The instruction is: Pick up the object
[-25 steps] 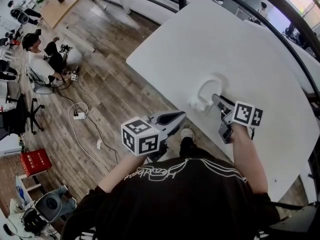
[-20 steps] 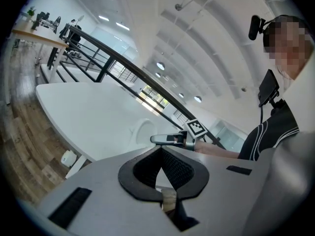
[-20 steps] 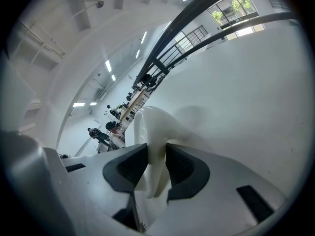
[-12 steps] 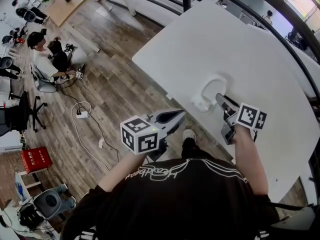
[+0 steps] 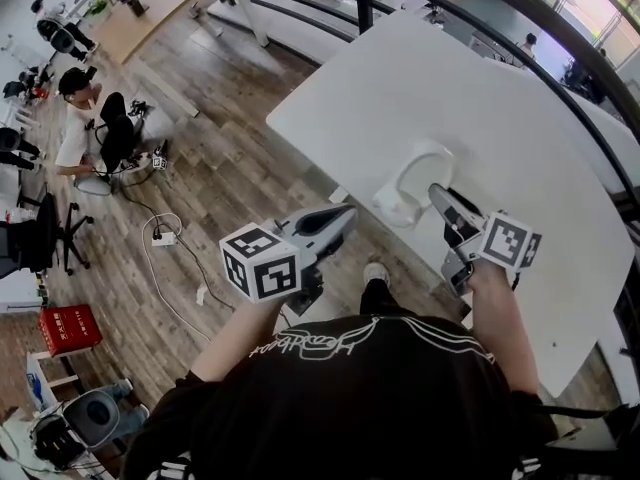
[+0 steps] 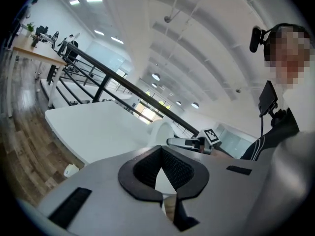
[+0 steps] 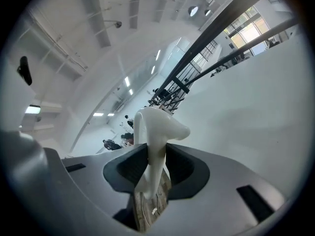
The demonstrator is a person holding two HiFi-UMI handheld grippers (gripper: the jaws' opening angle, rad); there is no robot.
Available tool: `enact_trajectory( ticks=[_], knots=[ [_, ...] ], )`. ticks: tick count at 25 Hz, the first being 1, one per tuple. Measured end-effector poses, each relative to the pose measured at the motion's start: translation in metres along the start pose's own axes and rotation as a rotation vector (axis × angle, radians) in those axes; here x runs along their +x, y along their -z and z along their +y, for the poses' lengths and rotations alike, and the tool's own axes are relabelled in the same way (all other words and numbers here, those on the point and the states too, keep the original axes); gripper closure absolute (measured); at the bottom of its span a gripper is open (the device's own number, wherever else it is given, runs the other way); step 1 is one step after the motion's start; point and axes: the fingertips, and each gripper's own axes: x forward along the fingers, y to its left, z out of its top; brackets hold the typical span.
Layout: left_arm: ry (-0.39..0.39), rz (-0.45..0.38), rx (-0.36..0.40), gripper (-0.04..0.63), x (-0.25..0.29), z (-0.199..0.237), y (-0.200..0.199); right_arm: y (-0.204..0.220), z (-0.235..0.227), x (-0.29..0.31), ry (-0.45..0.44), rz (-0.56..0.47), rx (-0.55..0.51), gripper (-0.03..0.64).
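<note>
At table [image 5: 520, 138] edge, right gripper [image 5: 437, 194] grips object [image 5: 405, 175].

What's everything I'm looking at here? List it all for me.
white object: one, white, curved, between the right gripper's jaws at the table's near edge
table: one, white, ahead of the person
railing: one, black, beyond the table
floor: one, brown wood, left of the table
red box: one, red, on the floor, far left
power strip: one, white, on the floor
left gripper: one, grey, jaws together, empty
right gripper: one, grey, closed on the white object
</note>
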Motion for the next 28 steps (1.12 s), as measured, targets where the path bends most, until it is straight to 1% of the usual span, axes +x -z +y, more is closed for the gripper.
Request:
enact_trajectory(
  ticks=[2, 4, 6, 10, 14, 19, 22, 28],
  knots=[
    [0.030, -0.032, -0.007, 0.588, -0.014, -0.021, 0.001, 0.006, 0.022, -0.020, -0.021, -0.028, -0.015, 0.506],
    [0.043, -0.059, -0.009, 0.588, -0.020, -0.029, -0.003, 0.007, 0.035, -0.027, -0.043, -0.040, -0.031, 0.506],
    [0.047, -0.078, 0.008, 0.588, -0.024, -0.033, -0.007, 0.005, 0.045, -0.029, -0.074, -0.053, -0.055, 0.506],
    [0.065, -0.116, 0.034, 0.588, -0.034, -0.045, -0.015, 0.004, 0.054, -0.038, -0.085, -0.082, -0.066, 0.506],
    [0.076, -0.151, 0.059, 0.588, -0.048, -0.061, -0.023, 0.006, 0.071, -0.048, -0.125, -0.110, -0.092, 0.506],
    [0.082, -0.175, 0.094, 0.588, -0.060, -0.077, -0.037, 0.003, 0.093, -0.057, -0.170, -0.133, -0.113, 0.506],
    [0.083, -0.183, 0.107, 0.588, -0.064, -0.087, -0.044, 0.002, 0.101, -0.064, -0.174, -0.138, -0.120, 0.506],
    [0.093, -0.199, 0.136, 0.588, -0.083, -0.113, -0.052, 0.003, 0.130, -0.083, -0.196, -0.162, -0.147, 0.506]
  ],
)
